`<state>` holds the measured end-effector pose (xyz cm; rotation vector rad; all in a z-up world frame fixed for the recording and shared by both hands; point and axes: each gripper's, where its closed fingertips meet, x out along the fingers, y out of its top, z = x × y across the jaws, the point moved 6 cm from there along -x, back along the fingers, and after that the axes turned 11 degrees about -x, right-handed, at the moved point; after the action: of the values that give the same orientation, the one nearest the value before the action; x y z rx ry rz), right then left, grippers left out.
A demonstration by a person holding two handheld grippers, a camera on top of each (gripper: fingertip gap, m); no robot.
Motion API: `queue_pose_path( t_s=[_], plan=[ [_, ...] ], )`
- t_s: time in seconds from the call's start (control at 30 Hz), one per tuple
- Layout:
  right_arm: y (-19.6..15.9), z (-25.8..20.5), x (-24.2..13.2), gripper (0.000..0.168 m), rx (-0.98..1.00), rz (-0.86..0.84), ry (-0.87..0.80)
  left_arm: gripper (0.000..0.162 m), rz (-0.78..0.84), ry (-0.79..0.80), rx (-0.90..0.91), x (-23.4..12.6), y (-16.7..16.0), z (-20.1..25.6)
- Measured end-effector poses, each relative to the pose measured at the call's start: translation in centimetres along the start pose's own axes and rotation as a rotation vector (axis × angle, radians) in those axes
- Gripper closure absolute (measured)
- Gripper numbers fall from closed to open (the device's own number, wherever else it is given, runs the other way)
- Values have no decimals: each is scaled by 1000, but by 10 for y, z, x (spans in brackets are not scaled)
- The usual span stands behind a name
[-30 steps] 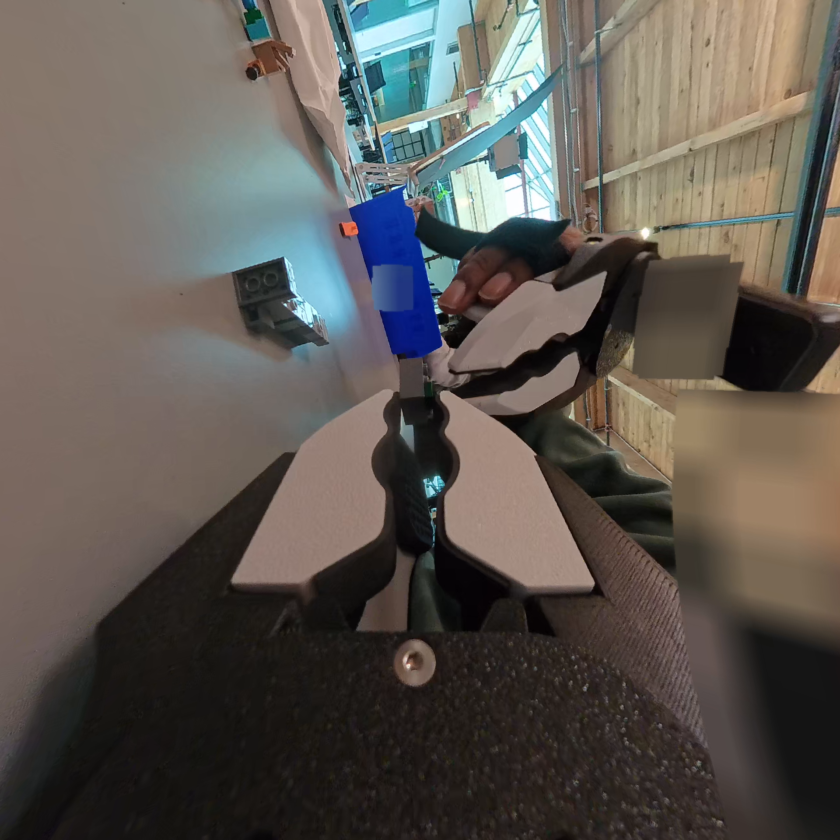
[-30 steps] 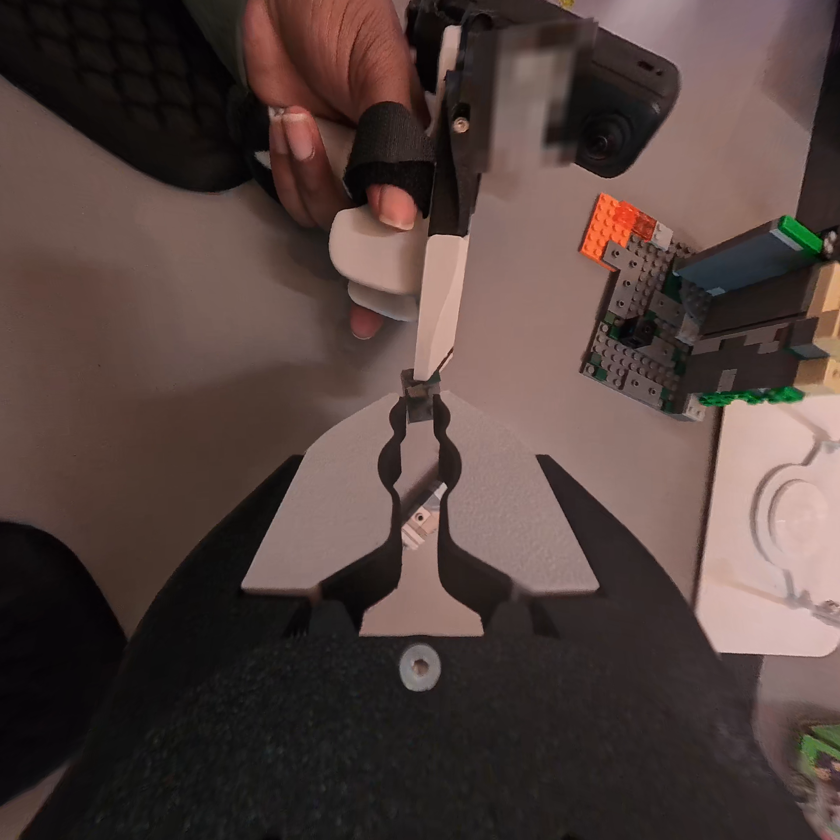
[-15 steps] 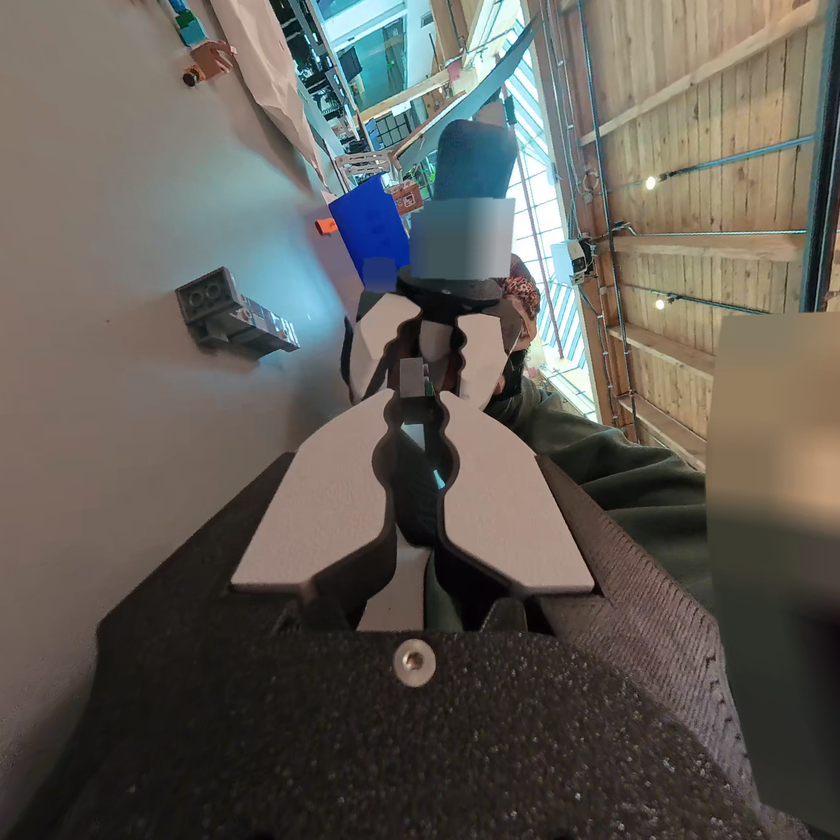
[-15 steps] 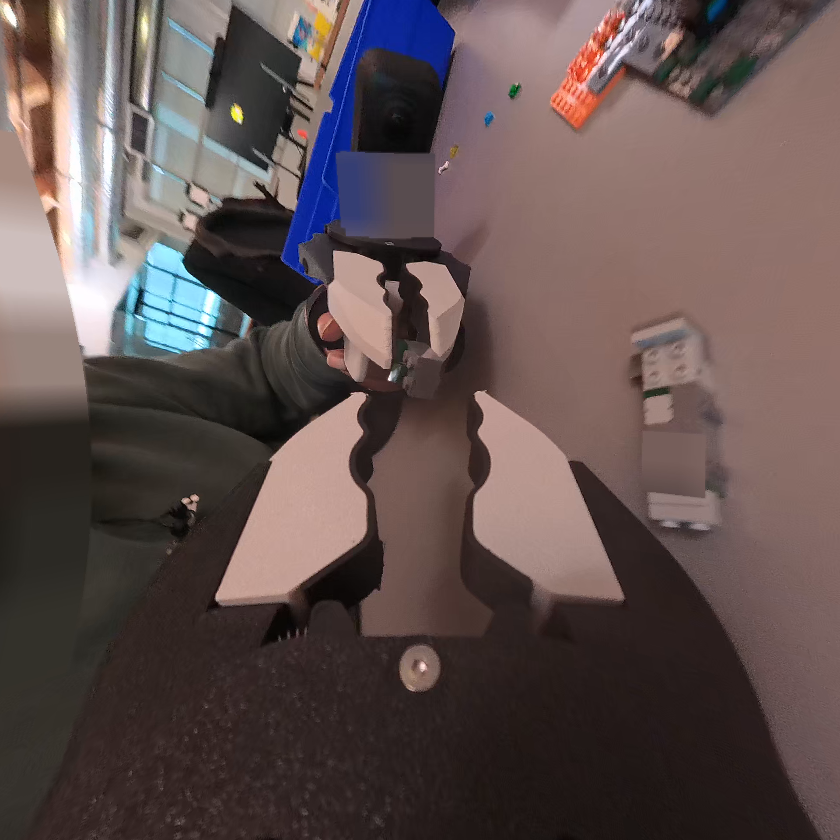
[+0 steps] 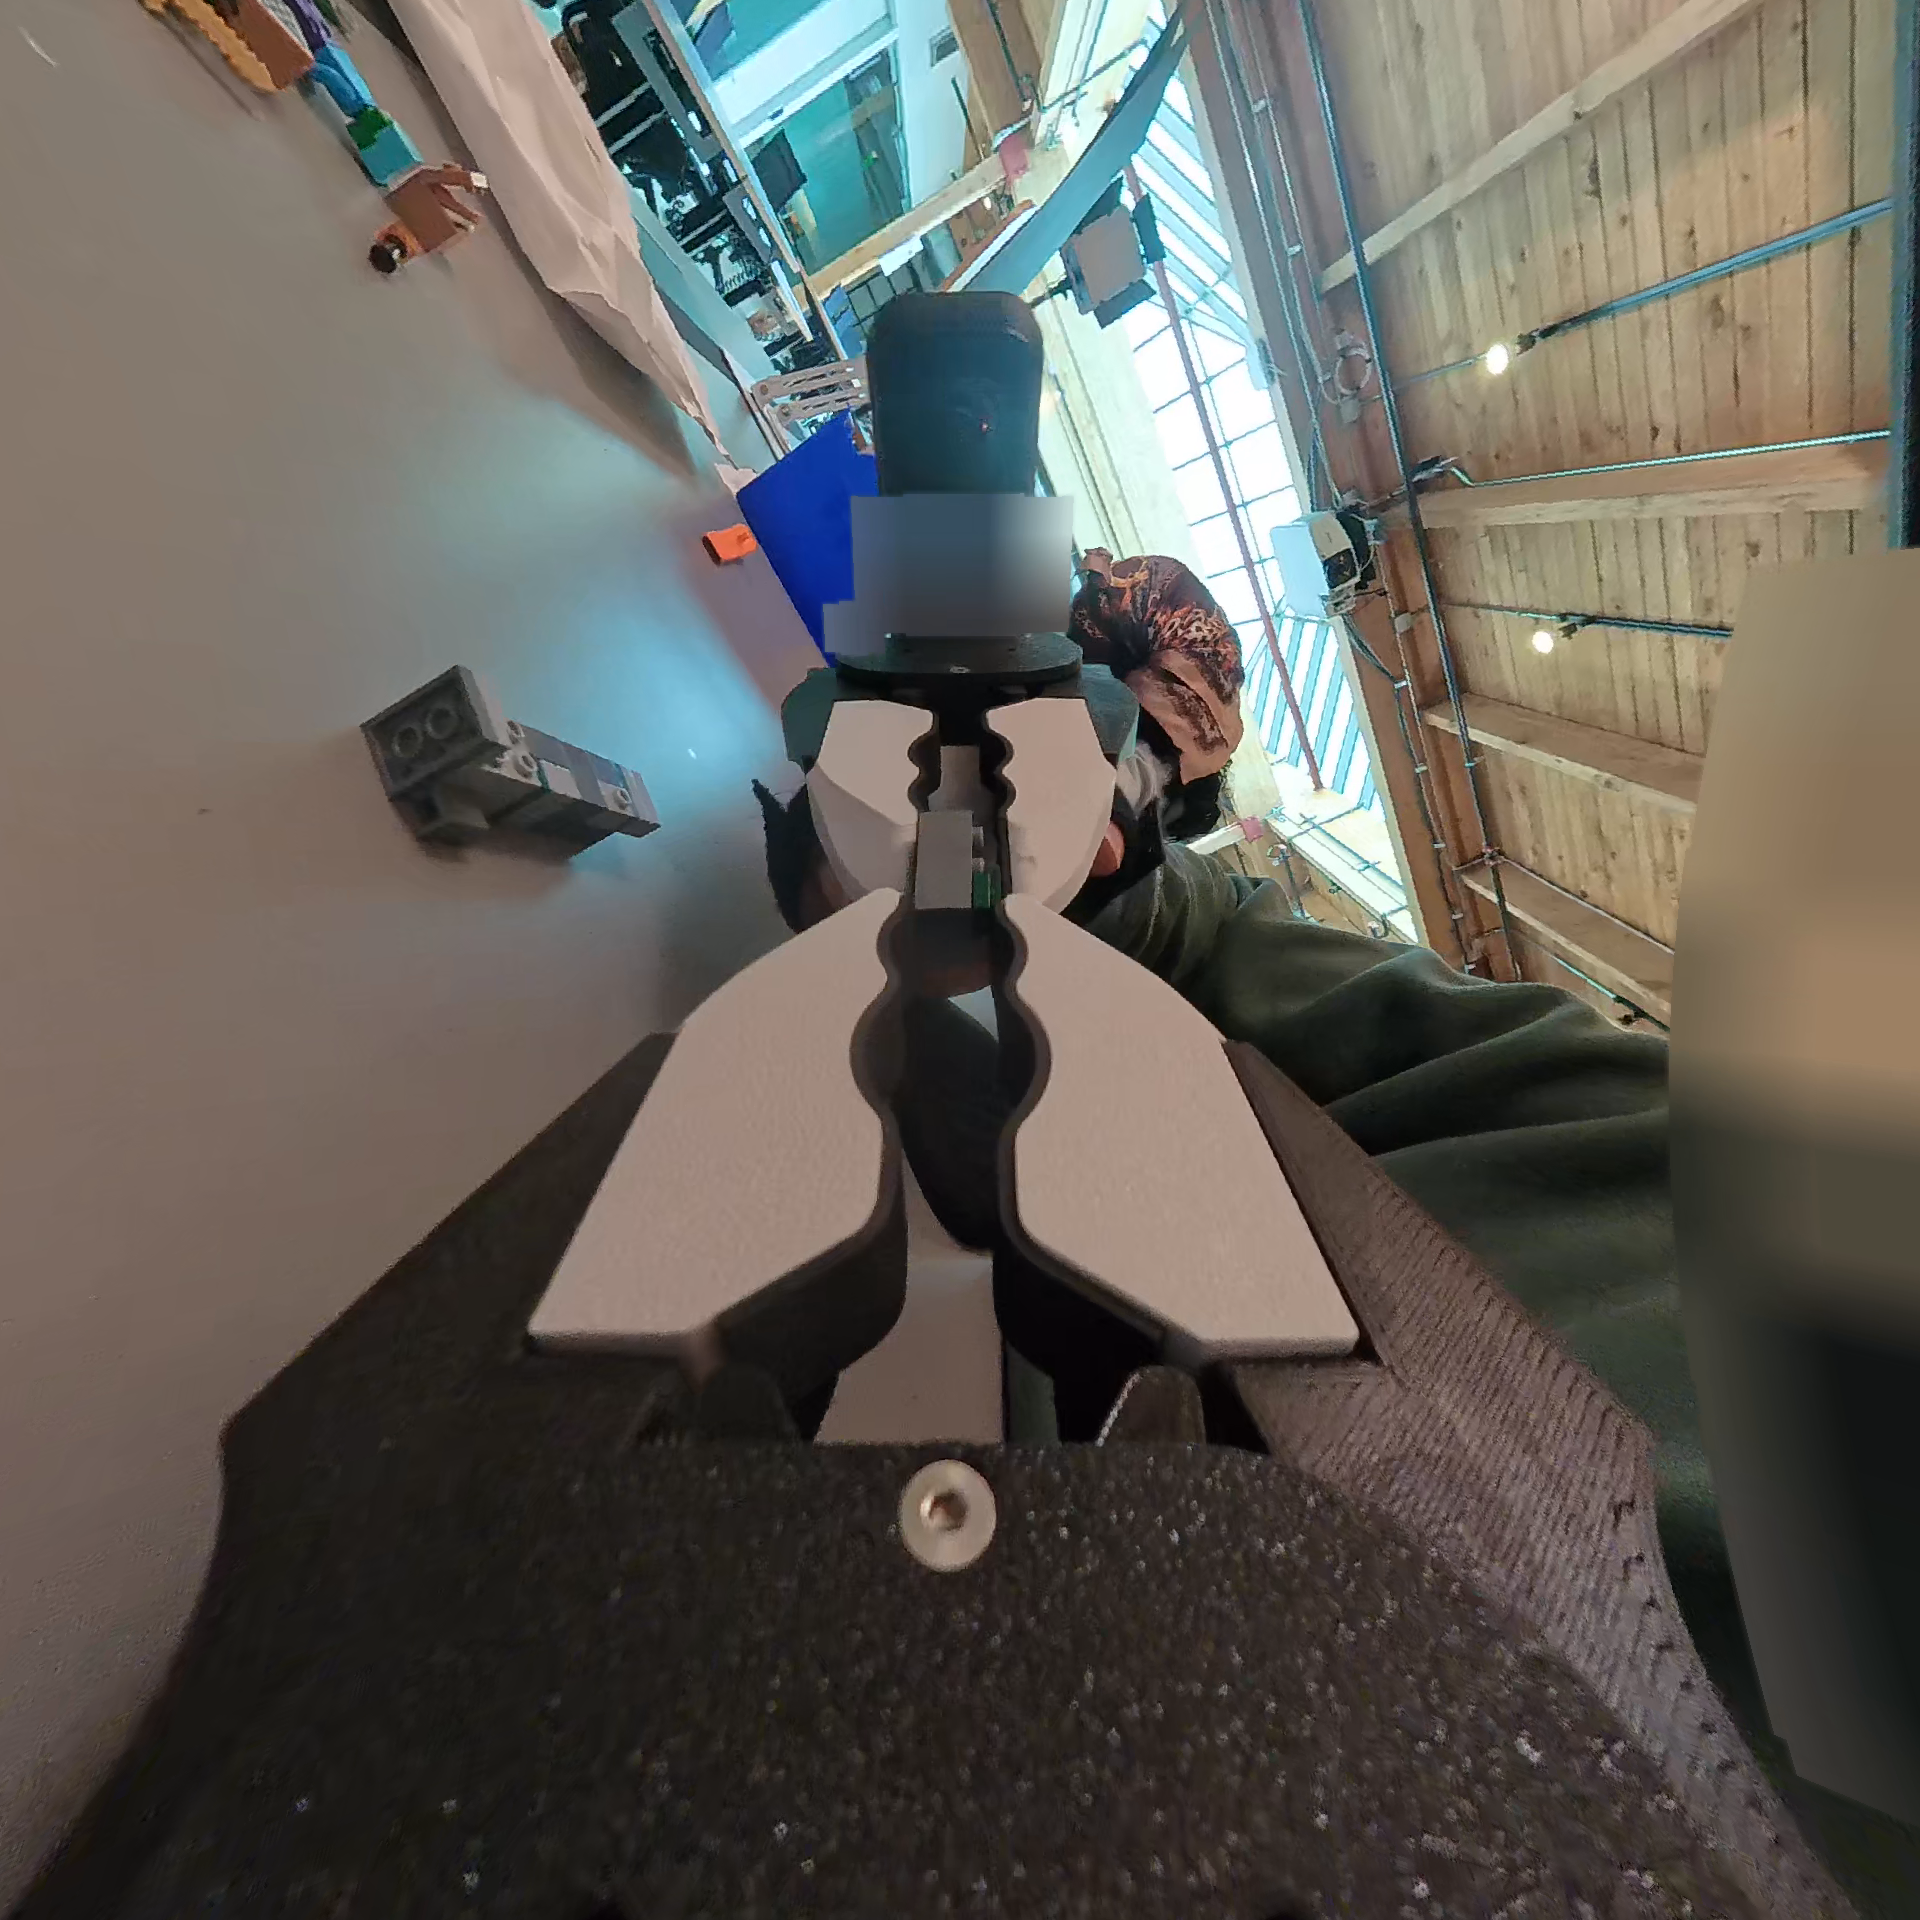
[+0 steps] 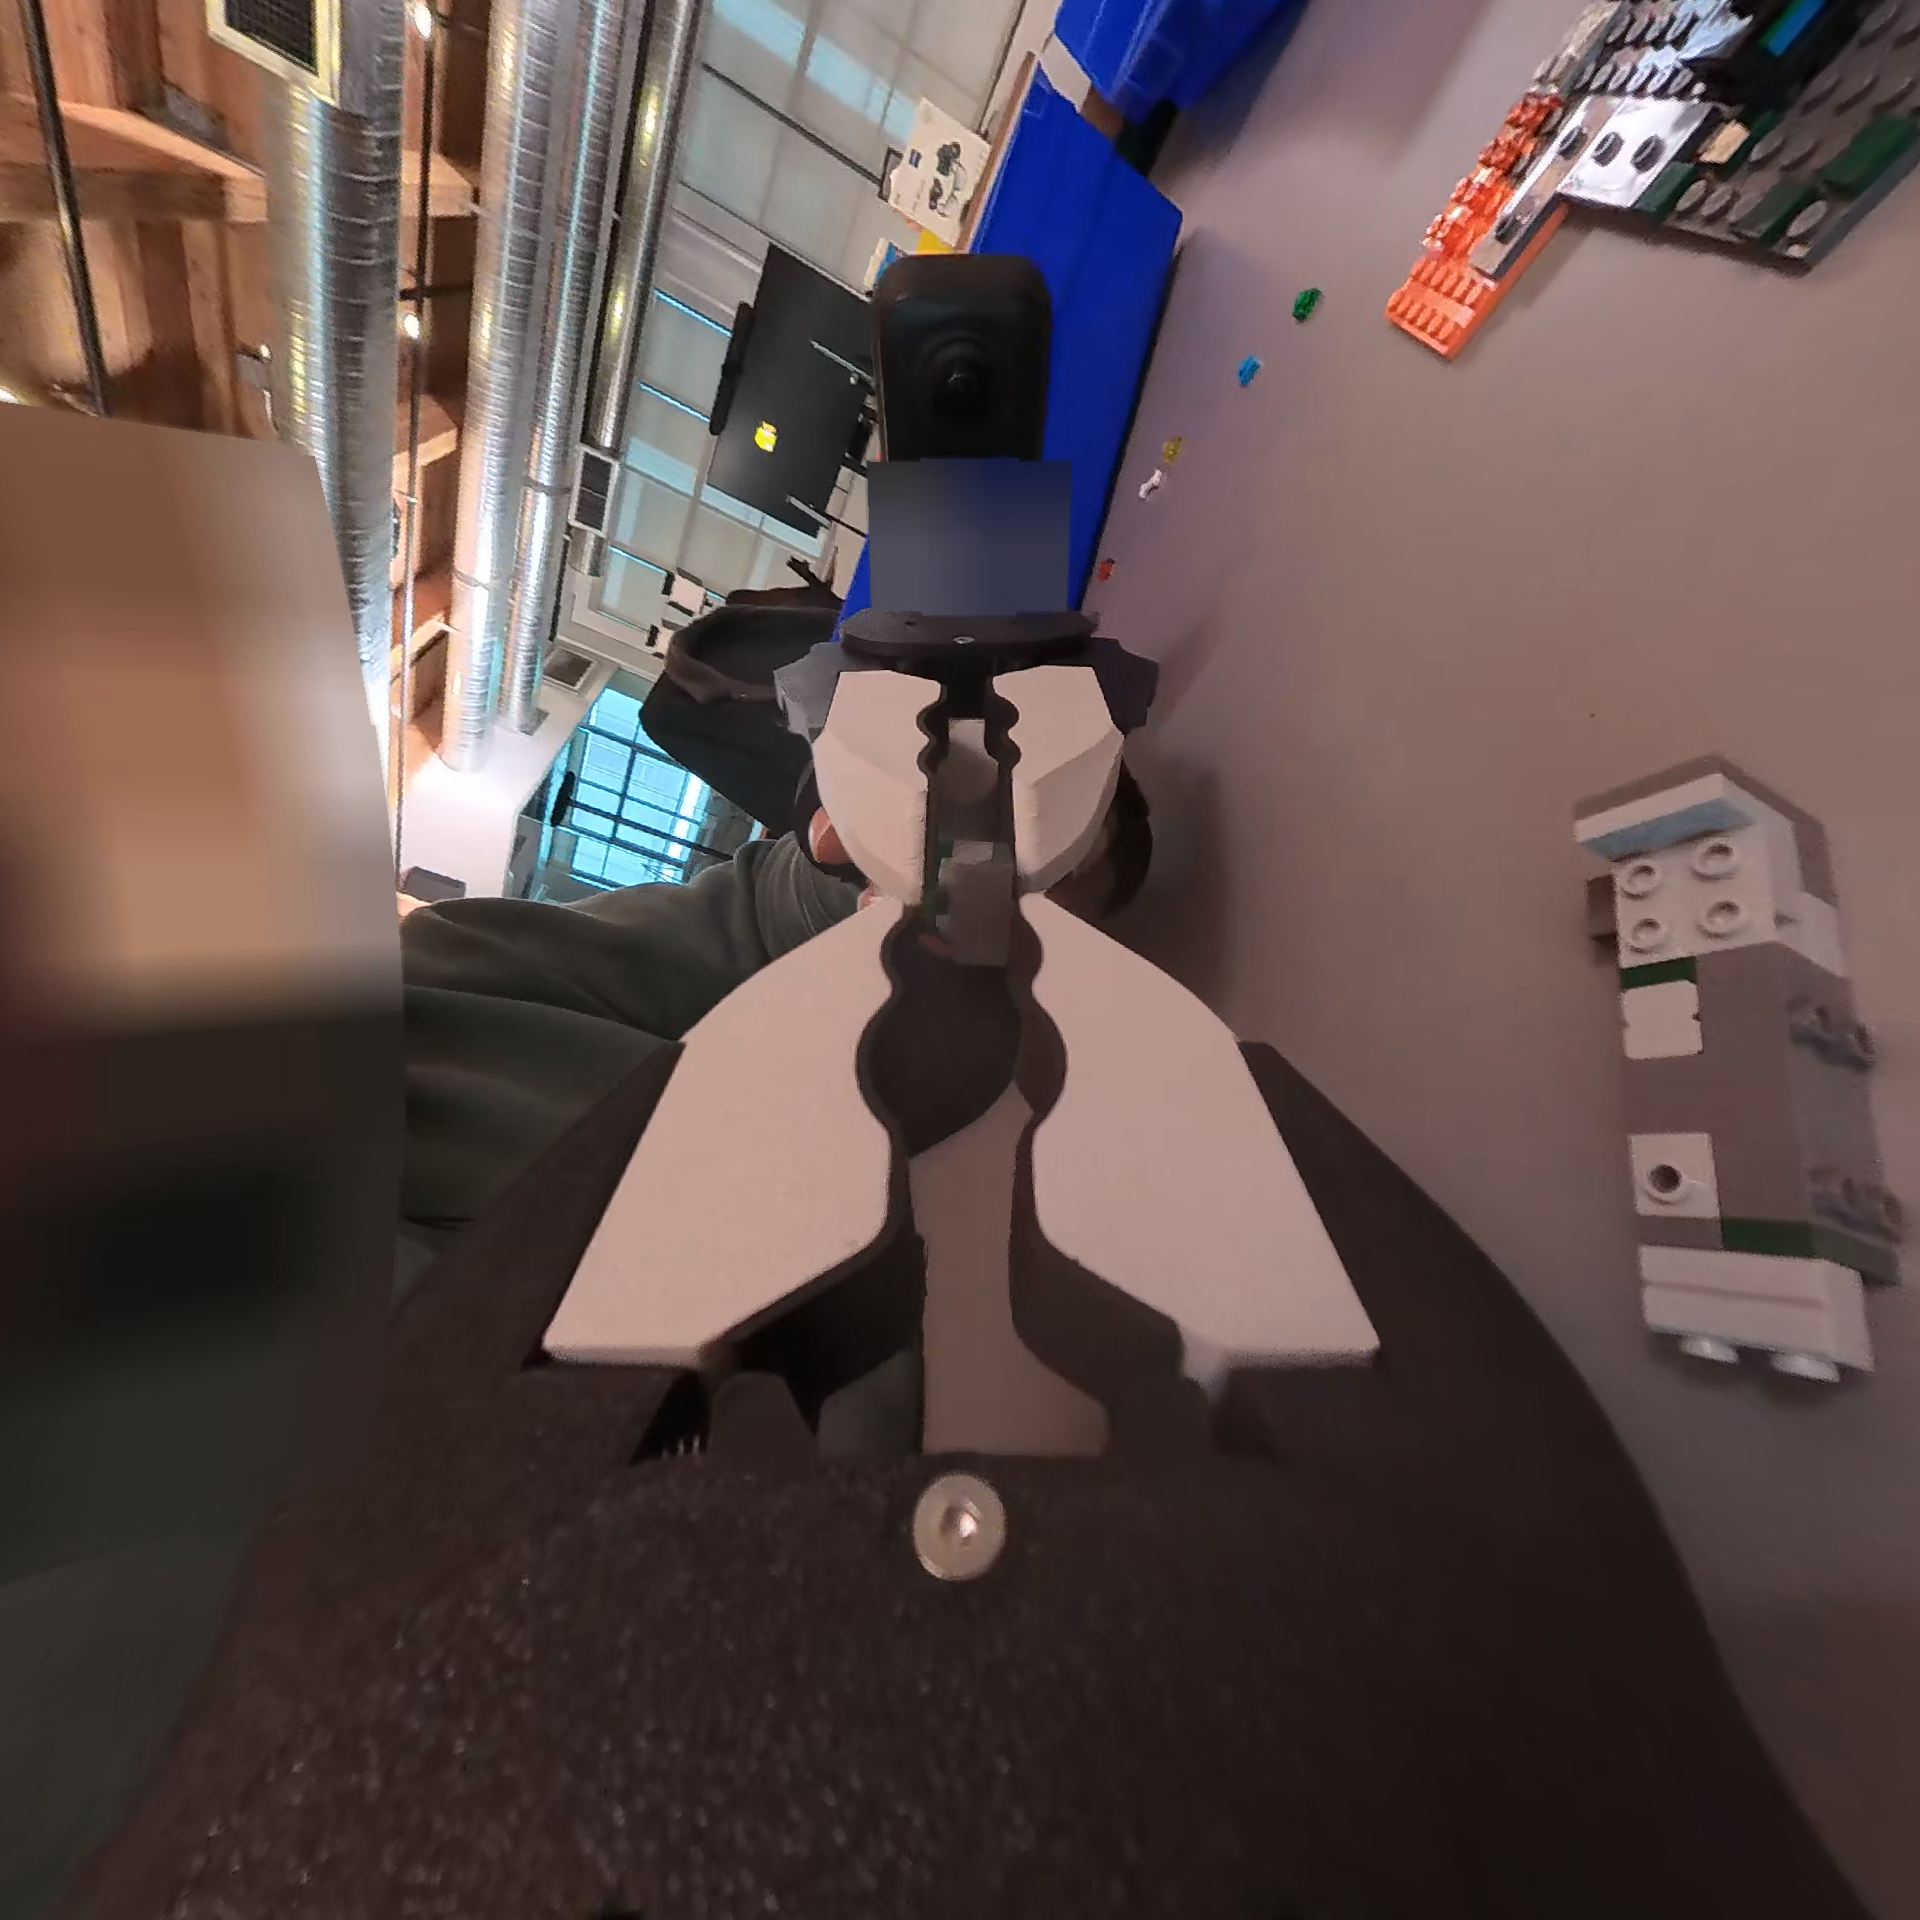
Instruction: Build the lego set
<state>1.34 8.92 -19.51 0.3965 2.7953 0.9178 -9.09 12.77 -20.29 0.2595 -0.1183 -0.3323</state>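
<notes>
- Grey-white, your left gripper is clenched on the piece, which is held in the air above the surface.
- The piece is a small grey brick with a green bit on one side. It is caught tip to tip between both grippers.
- Your right gripper faces the left one and looks clamped on the other end of the same piece.
- Expect the piece to be light, stiff and slick-sided. It is hard plastic that will not give, but it may pivot or pop out under a corner pinch.
- Hold it by its flat opposite sides and keep the joining faces free. I judge a stray push could knock the green bit off.
- Off to the right, well apart from the piece, the grey-and-white tower lies on its side on the surface. It is likely heavier, so grip it across its broad middle.
</notes>
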Motion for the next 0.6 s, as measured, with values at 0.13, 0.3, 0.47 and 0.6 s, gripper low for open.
queue_pose_path(
  t_s=[0.13,0.3,0.47,0.6],
  plan=[
    [0,-3,-1,154,-45,29,31,149,8,-7,43,1,0,5],
    [4,-12,-1,154,-146,84,41,149,56,-30,142,1,1,17],
    [6,-22,1,154,-206,186,67,149,118,-39,274,1,-1,30],
    [7,-31,3,154,-239,269,86,149,185,-87,324,2,-2,39]
  ],
)
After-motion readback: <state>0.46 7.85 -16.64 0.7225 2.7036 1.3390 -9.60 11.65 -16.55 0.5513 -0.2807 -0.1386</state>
